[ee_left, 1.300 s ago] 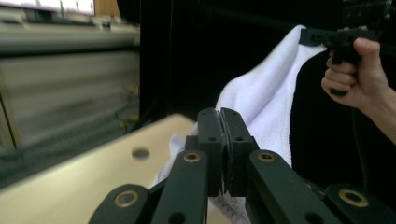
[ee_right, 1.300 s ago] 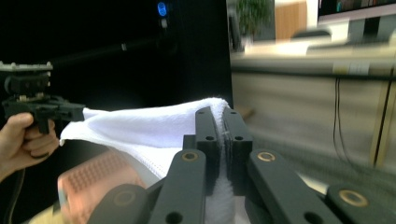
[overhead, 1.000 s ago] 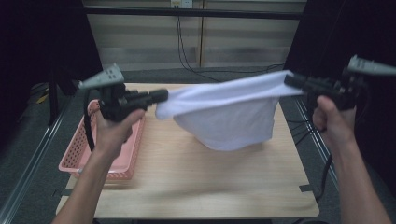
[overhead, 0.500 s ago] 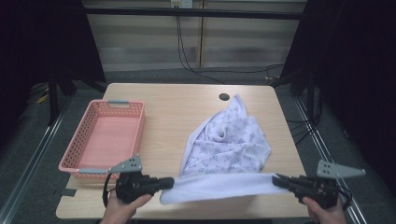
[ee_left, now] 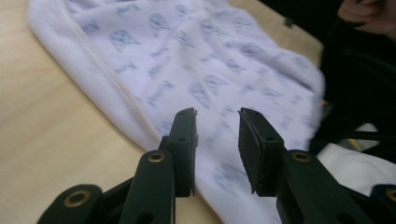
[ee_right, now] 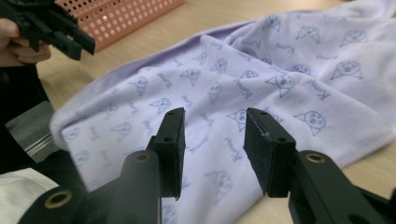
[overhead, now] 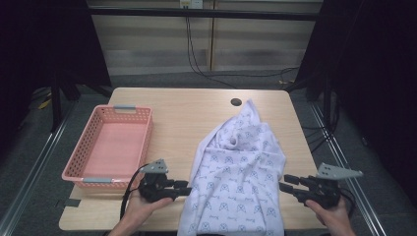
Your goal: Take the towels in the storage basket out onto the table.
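A white towel (overhead: 241, 167) printed with small lilac figures lies rumpled on the wooden table (overhead: 187, 113), and its near end hangs over the front edge. My left gripper (overhead: 186, 189) sits at the towel's near left edge and my right gripper (overhead: 284, 182) at its near right edge. Both have just been opening their jaws. In the left gripper view the left gripper (ee_left: 217, 114) stands open over the towel (ee_left: 187, 60) with no cloth pinched. The right gripper (ee_right: 212, 114) is likewise open above the towel (ee_right: 261, 70).
A pink plastic basket (overhead: 108, 147) stands empty on the left side of the table, and its corner (ee_right: 121, 14) appears in the right gripper view behind the left gripper (ee_right: 51, 30). A dark round hole (overhead: 236, 102) lies near the table's far edge. Dark floor surrounds the table.
The towel was held stretched in the air between both shut grippers, then lowered toward the front edge. Both jaws have opened and the cloth now rests on the table.
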`<action>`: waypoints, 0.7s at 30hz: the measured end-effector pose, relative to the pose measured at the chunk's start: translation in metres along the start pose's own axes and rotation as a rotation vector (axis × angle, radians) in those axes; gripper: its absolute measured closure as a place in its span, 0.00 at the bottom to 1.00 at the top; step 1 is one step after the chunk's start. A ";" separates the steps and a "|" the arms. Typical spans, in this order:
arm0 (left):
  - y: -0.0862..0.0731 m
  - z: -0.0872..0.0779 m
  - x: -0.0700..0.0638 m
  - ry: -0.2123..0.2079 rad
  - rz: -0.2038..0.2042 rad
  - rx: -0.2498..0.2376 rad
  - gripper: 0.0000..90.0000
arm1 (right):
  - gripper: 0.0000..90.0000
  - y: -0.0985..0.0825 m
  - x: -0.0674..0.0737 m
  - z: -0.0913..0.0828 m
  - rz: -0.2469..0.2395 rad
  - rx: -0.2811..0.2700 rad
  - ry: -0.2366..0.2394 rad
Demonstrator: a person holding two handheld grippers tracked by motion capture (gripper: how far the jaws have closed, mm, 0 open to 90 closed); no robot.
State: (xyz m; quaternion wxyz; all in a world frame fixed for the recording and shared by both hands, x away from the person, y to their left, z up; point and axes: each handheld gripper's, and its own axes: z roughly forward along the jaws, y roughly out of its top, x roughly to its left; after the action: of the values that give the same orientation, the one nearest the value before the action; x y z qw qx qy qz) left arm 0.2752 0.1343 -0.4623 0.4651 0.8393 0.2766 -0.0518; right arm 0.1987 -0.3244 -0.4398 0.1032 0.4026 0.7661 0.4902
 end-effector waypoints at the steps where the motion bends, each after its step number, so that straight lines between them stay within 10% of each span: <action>1: 0.004 0.006 0.007 0.001 -0.007 0.011 0.75 | 0.68 0.002 -0.006 0.008 -0.005 0.020 -0.021; 9: 0.014 0.042 0.035 0.085 -0.034 0.030 0.65 | 0.65 0.000 -0.060 0.063 0.035 0.178 -0.098; 15: 0.012 0.061 0.036 0.159 -0.010 0.082 0.77 | 0.73 -0.007 -0.055 0.079 0.018 0.258 -0.099; 17: 0.012 0.059 0.036 0.174 -0.012 0.091 0.98 | 0.90 -0.008 -0.055 0.077 0.028 0.252 -0.072; 21: 0.007 0.041 0.038 0.170 -0.054 0.062 1.00 | 0.96 -0.005 -0.048 0.061 0.042 0.184 -0.022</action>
State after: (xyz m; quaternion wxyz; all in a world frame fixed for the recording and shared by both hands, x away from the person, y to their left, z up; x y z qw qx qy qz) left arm 0.3177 0.1144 -0.4929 0.4122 0.8469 0.3360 -0.0013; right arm 0.2609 -0.3189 -0.4855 0.0640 0.4315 0.7982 0.4155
